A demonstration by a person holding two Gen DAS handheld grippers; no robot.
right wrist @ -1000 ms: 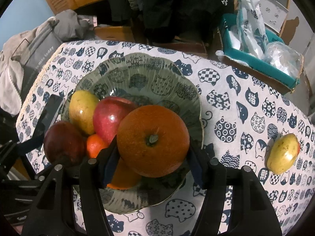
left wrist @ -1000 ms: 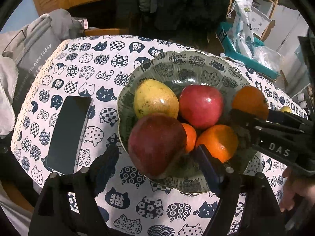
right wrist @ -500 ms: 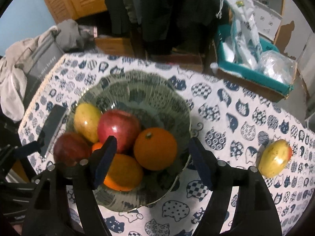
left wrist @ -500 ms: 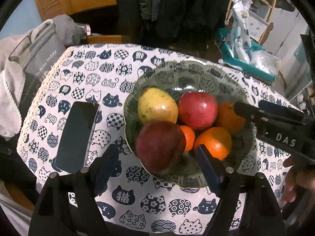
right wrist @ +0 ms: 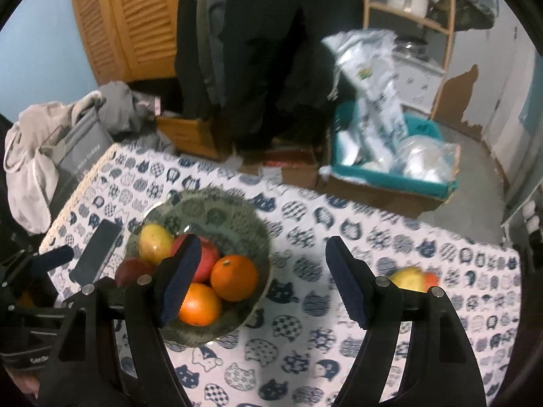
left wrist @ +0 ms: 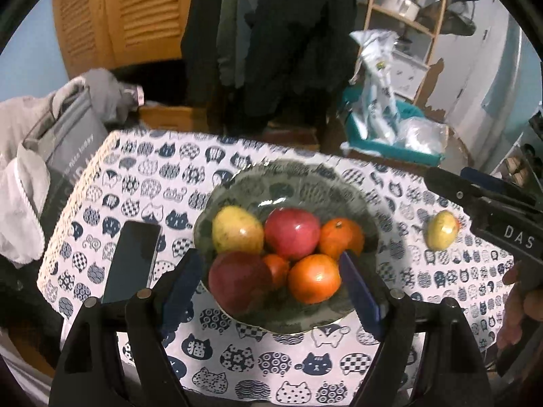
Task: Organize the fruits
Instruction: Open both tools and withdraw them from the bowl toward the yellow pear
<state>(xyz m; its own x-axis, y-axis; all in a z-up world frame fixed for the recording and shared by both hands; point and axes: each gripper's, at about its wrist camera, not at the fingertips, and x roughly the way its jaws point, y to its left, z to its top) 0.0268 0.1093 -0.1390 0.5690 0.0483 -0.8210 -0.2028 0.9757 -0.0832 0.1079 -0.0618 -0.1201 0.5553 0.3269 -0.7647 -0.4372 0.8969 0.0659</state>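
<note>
My right gripper [right wrist: 261, 278] has let go of the orange [right wrist: 233, 277], which a second ago sat clamped between its fingers; it now rests in the bowl [right wrist: 217, 210] against the red apple [right wrist: 203, 261] and above a second orange [right wrist: 199, 304]. Since then I have pulled both grippers up and back, so the bowl looks smaller in each view. The right fingers are spread wide with nothing between them. My left gripper [left wrist: 271, 285] also hangs released above the near rim of the bowl [left wrist: 292, 183], touching no fruit. From the left wrist I count six pieces inside: a yellow pear [left wrist: 237, 230], the apple [left wrist: 292, 233], a dark red fruit [left wrist: 239, 280], and three oranges. That leaves one loose fruit [left wrist: 441, 230] on the tablecloth [left wrist: 176, 176], well apart from the bowl to its right, near my right gripper. I judge it the next thing to fetch. A phone [left wrist: 131, 260] lies just left of the bowl.
</note>
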